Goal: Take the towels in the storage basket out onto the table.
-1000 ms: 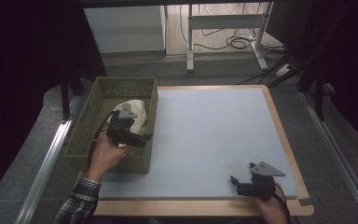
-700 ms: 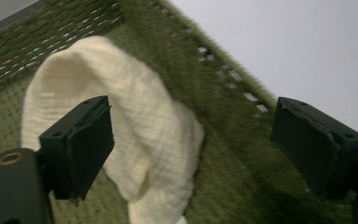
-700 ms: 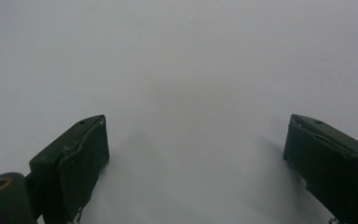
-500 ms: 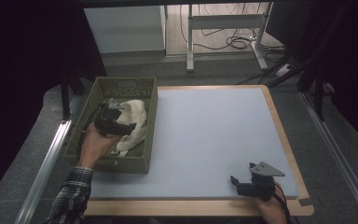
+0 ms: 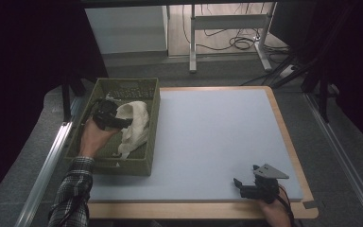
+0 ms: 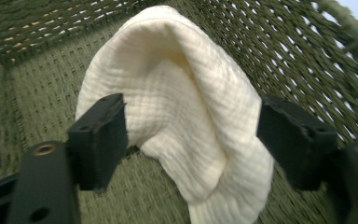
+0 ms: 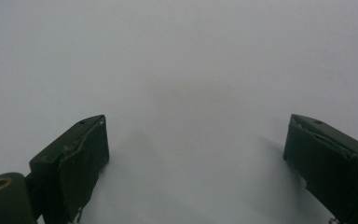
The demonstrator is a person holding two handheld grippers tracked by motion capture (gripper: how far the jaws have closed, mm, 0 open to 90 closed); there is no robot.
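Note:
A cream cloth (image 5: 133, 124) lies crumpled inside a green woven basket (image 5: 152, 127) at the table's left side. My left gripper (image 5: 123, 122) reaches into the basket and stands open against the cloth. In the left gripper view the cloth (image 6: 186, 107) bulges up between the two black jaws, which stand wide apart on either side of it (image 6: 193, 140). My right gripper (image 5: 244, 185) rests near the table's front right edge, open. In the right gripper view its jaws (image 7: 196, 158) stand wide apart over bare grey mat.
A pale grey mat (image 5: 217, 137) covers the wooden table (image 5: 290, 142). Metal rails (image 5: 47, 161) run along the left and right sides. Desk legs and cables (image 5: 231, 42) lie on the floor beyond the far edge.
My left gripper has moved from the basket's near right part towards its far left and now faces the cloth. The right gripper has stayed put.

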